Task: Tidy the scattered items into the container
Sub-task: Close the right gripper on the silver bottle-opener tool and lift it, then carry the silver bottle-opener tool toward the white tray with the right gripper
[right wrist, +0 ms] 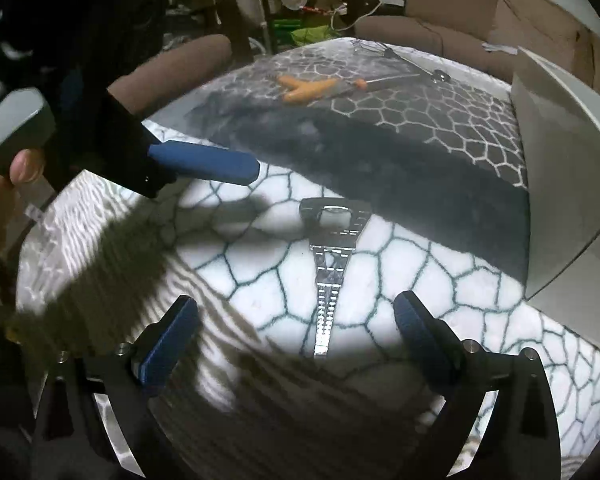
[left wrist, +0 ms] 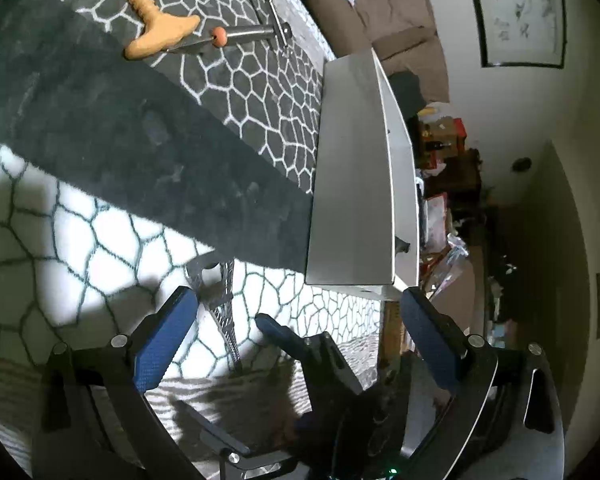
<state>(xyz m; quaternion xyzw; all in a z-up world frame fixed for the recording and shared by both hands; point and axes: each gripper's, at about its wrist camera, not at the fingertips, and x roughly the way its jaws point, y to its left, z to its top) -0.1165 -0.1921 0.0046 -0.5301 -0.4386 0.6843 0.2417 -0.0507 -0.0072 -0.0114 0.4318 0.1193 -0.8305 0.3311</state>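
Observation:
A metal Eiffel-tower-shaped bottle opener [right wrist: 330, 276] lies flat on the patterned cloth, between and just ahead of my open right gripper [right wrist: 296, 320]; it also shows in the left wrist view [left wrist: 220, 300]. My left gripper [left wrist: 300, 316] is open and empty above the cloth, near the white container [left wrist: 356, 184]. The container stands at the right in the right wrist view [right wrist: 560, 184]. An orange-handled tool [left wrist: 156, 24] and a metal whisk [left wrist: 276, 12] lie at the far end of the cloth. The left gripper's blue finger [right wrist: 204, 164] shows in the right wrist view.
The cloth [right wrist: 420, 264] has white, dark and grey honeycomb bands. A brown sofa [right wrist: 460, 12] and clutter stand behind the table. The right gripper's finger [left wrist: 284, 336] reaches into the left wrist view.

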